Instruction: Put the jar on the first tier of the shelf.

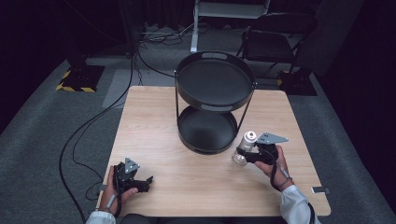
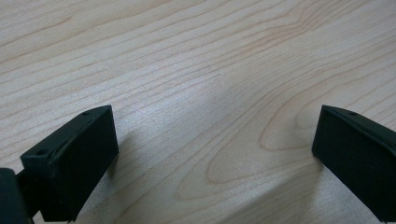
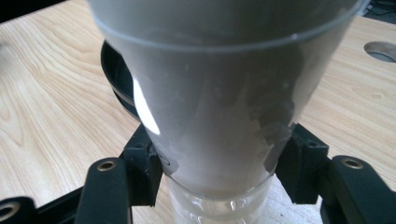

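— Where is the bottle sitting relative to the stand?

— I'm gripping the bottle (image 1: 244,147) in my right tool (image 1: 252,155), jaws clamped on both sides of its body. It's hanging just off the right front of the two-tier stand (image 1: 213,100), near the lower tray (image 1: 205,129) but not touching it. Its long axis is tilting, cap end pointing up and away from me, clear end toward the surface (image 1: 159,121).

— And the left side?

— My left tool (image 1: 142,183) is resting low by the near left corner, jaws spread wide over bare wood, holding nothing. It's well apart from the stand, so the right hand is the nearer one.

— Room to move?

— I'm judging yes: open wood between bottle and stand, though the stand's right upright is standing close and the right edge is near.
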